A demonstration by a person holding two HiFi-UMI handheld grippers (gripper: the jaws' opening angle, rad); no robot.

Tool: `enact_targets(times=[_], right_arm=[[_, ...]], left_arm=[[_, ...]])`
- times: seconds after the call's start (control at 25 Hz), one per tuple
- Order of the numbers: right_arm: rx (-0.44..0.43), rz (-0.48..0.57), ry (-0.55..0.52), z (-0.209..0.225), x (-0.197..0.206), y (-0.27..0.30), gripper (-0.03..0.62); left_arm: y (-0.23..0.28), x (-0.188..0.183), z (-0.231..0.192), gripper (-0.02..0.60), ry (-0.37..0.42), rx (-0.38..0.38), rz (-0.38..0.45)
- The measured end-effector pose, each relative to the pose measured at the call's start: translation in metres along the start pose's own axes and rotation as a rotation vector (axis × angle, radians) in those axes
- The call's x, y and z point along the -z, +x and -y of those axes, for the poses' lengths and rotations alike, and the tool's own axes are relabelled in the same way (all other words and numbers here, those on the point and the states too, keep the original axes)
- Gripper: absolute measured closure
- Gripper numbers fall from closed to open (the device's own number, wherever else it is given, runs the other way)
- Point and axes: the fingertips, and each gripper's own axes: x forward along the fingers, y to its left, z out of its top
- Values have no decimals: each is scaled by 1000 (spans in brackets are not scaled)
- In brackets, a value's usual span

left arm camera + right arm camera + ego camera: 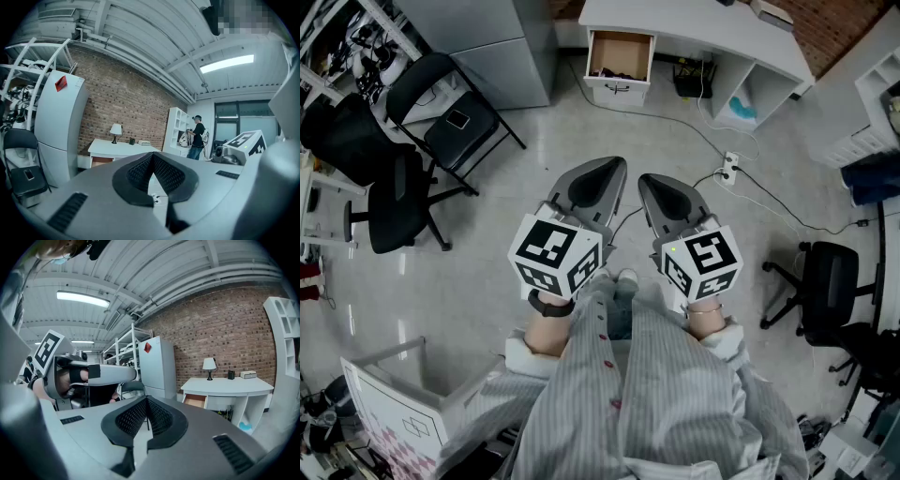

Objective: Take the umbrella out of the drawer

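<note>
Barely started. Well short of the open drawer, left gripper and right gripper both closed on nothing. Yet to reach drawer, grip umbrella, lift out.

The left gripper and right gripper sit side by side mid-frame, pointing toward 12 o'clock, each with its jaws together. Both hang over bare floor, held by a person in a striped garment at 6 o'clock. At 12 o'clock a drawer stands pulled open from the white table; something dark lies inside, too small to identify. A power strip lies at 1 o'clock, black chairs stand at 10, and an office chair stands at 3.
</note>
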Motion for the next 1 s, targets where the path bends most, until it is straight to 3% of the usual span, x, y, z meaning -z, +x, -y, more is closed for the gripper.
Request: enact_targets(times=[0.44,1.0], right_arm=[[-2,10,5,16,-1,-5,559],[-4,11,15,40,10,-24,559]], left_arm=[[16,-1,6,572,14,-4,-3],[21,7,12,572,9,-63,2]])
